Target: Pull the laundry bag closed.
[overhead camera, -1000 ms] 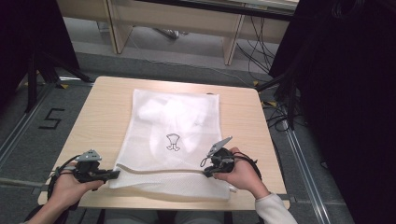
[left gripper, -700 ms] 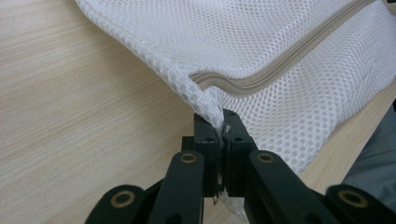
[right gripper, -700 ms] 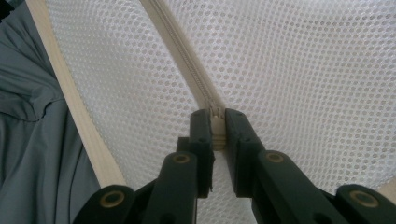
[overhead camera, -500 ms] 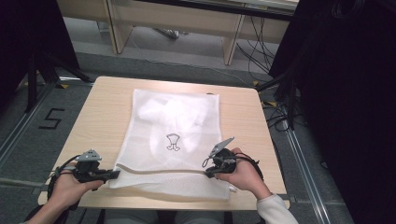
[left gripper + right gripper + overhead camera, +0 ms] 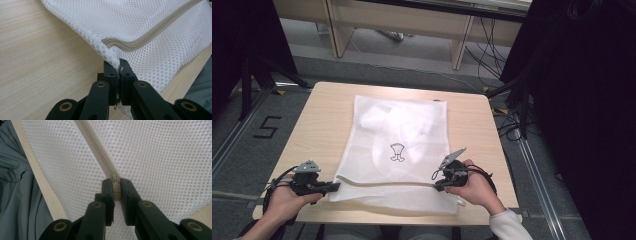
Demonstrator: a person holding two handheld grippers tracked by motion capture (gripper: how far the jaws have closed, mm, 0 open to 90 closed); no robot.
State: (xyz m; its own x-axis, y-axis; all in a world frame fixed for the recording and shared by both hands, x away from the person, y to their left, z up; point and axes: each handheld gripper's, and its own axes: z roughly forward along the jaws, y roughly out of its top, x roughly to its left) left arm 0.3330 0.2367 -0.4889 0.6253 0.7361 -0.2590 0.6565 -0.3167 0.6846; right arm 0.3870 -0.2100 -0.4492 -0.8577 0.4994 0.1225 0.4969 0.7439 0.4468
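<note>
A white mesh laundry bag (image 5: 399,150) with a small black logo lies flat on the wooden table (image 5: 322,120), something white inside it. A beige zipper (image 5: 382,184) runs across its near end. My left gripper (image 5: 333,187) is shut on the bag's left corner; the left gripper view shows the pinched mesh (image 5: 111,53) at the zipper's end between the jaws. My right gripper (image 5: 435,183) is shut on the zipper's pull (image 5: 116,187) near the bag's right side.
The table's near edge (image 5: 377,220) runs just below the bag. Grey trousers (image 5: 22,195) show past that edge. Desk legs and cables (image 5: 492,60) stand on the floor behind the table. A floor mark "5" (image 5: 267,127) lies to the left.
</note>
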